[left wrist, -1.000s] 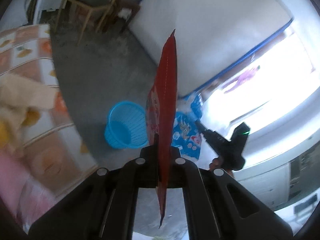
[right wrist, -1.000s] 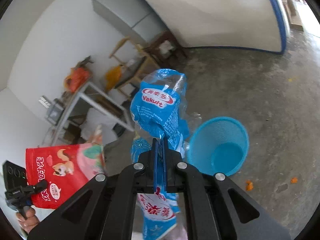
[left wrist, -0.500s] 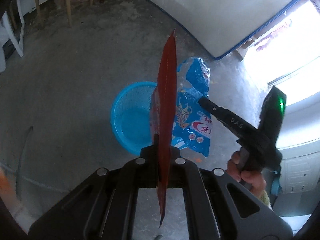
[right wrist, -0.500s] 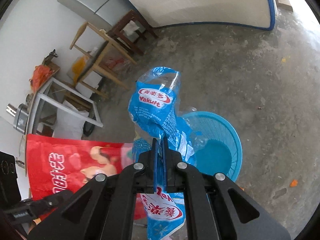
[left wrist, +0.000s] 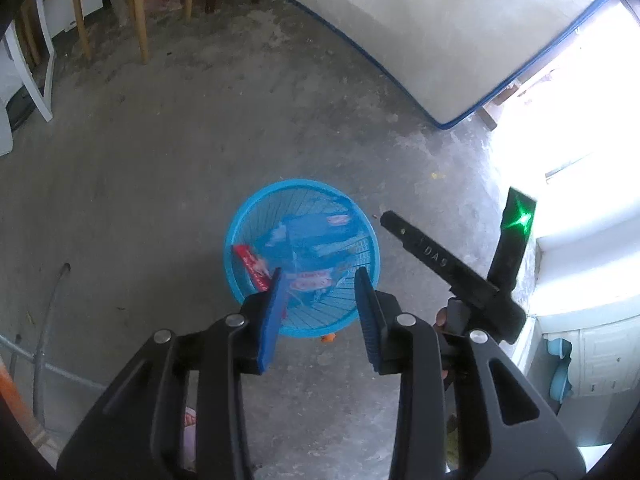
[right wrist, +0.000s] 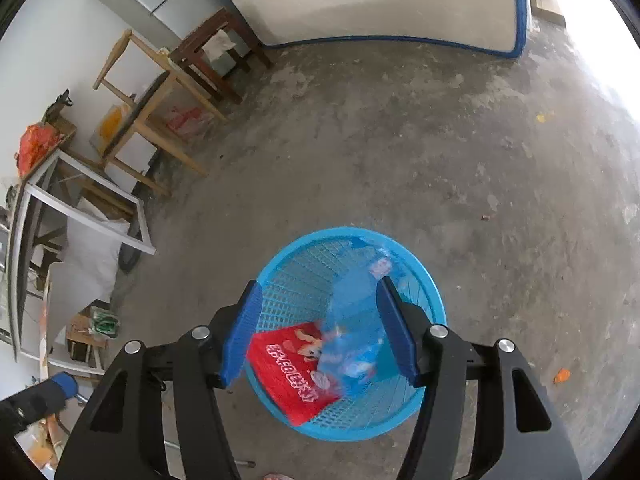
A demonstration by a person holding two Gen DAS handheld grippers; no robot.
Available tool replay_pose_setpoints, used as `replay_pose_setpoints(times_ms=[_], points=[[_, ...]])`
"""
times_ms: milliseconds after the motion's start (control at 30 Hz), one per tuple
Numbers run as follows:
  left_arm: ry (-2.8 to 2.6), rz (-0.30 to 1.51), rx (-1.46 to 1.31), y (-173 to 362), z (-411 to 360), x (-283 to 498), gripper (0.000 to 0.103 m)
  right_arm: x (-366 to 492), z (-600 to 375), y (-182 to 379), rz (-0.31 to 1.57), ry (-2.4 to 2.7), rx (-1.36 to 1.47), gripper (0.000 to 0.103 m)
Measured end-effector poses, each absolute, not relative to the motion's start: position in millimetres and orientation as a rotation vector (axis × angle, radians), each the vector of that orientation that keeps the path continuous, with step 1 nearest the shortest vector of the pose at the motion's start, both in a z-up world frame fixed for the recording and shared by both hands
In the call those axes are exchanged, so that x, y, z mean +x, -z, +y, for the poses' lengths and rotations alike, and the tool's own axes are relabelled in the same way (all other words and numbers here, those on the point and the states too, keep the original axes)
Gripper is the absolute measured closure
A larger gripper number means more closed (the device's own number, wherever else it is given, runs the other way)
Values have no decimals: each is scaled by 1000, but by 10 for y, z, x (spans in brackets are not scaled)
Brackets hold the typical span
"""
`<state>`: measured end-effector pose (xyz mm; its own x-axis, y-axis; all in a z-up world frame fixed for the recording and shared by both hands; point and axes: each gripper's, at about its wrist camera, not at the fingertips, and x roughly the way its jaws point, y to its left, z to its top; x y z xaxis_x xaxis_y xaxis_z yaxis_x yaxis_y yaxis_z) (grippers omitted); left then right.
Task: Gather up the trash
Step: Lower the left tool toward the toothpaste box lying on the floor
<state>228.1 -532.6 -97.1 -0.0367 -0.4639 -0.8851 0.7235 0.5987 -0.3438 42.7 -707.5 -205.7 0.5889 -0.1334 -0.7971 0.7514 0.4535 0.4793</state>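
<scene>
A round blue mesh basket (left wrist: 240, 220) (right wrist: 434, 300) stands on the concrete floor below both grippers. Inside it lie a red snack packet (left wrist: 250, 262) (right wrist: 292, 372) and a blue Yakult wrapper (left wrist: 316, 232) (right wrist: 356, 312), the wrapper blurred as it drops. My left gripper (left wrist: 320, 280) hangs over the basket with its jaws opening and nothing pressed between the blue pads. My right gripper (right wrist: 319, 286) is also above the basket, its jaws opening; the wrapper has come free of them. In the left wrist view the right gripper's black finger (left wrist: 432, 252) reaches in from the right, held by a hand.
Wooden stools (right wrist: 216, 52) and a light wooden chair (left wrist: 120, 8) stand at the far side. A mattress with a blue edge (left wrist: 440, 52) leans on the wall. A white metal frame (right wrist: 92, 216) is at the left. Small orange scraps (right wrist: 562, 376) lie on the floor.
Both grippers came down over the basket and opened. The red packet left the left gripper and the blue wrapper left the right one; both are now in the basket.
</scene>
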Motion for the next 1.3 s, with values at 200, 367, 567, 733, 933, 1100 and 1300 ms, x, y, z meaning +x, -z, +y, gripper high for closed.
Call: replay_pose_setpoints(times_ms=[200, 367, 567, 733, 933, 1100, 1300], points=[[1048, 1200, 248, 409, -4851, 2160, 57, 9, -6894, 1868, 722, 574, 963, 39], [1051, 1047, 204, -273, -3772, 2077, 39, -281, -6534, 1598, 723, 480, 916, 29], [860, 901, 103, -801, -2114, 1807, 29, -402, -5890, 1174, 686, 297, 848, 23], [622, 786, 15, -988, -712, 1253, 25, -231, -5362, 922, 683, 180, 759, 21], [289, 719, 22, -741, 538, 296, 22, 159, -4833, 816, 737, 92, 705, 21], [48, 835, 11, -94, 1200, -136, 21, 437, -4507, 700, 759, 47, 682, 21], [-157, 999, -141, 947, 1869, -83, 21, 527, -4303, 466, 757, 63, 638, 21]])
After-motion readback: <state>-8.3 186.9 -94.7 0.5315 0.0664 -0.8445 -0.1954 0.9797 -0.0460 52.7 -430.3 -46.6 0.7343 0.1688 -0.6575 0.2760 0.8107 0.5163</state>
